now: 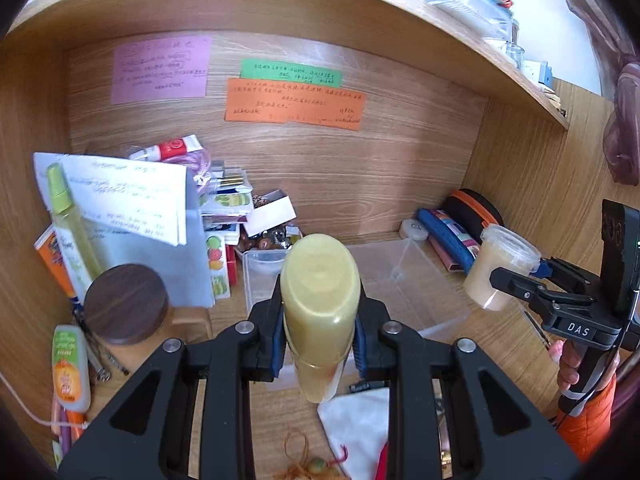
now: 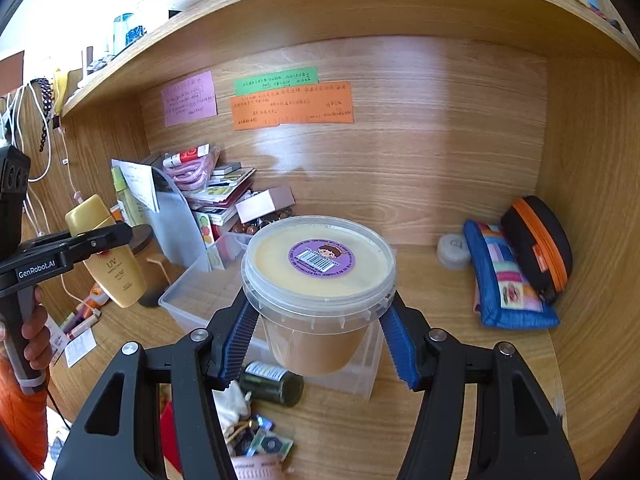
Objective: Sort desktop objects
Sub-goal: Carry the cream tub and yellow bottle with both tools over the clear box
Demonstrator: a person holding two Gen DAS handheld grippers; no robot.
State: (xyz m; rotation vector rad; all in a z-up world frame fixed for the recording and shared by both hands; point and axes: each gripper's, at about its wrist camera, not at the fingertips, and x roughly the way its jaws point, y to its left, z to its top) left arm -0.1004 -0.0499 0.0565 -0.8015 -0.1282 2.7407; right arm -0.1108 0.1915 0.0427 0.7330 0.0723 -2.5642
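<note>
In the left wrist view, the left gripper (image 1: 320, 336) filled the bottom of the frame, its jaws pinching a yellow sunscreen bottle (image 1: 320, 304) at center; the bottle's lower end was hidden behind the fingers. Below it, at the bottom edge, a white cloth (image 1: 360, 432) and an orange tassel (image 1: 304, 464) were cut off. Behind the bottle lay one clear plastic bin (image 1: 404, 280) on the wooden desk (image 1: 492, 344), partly blocked from sight. At lower left sat one round dark wooden lid (image 1: 126, 304). At right, the right gripper (image 1: 504, 284) held one tub of pale cream (image 1: 498, 266). Farther back, at left center, a leaning stack of papers (image 1: 128, 196) hid whatever stood behind it, and a heap of small packets beside it was too jumbled to count. On the back wall at the top were three paper notes: one pink note (image 1: 160, 68), one green note (image 1: 291, 73) and one orange note (image 1: 294, 105), their handwriting too small to read.

In the right wrist view, the right gripper's jaws were closed around the tub at center, under its rim; a purple barcode sticker (image 2: 322, 258) sat on the lid. A dark green bottle (image 2: 272, 386) lay partly hidden beneath. At right lay one blue pouch (image 2: 508, 280) touching one black case with an orange zip (image 2: 536, 242).
</note>
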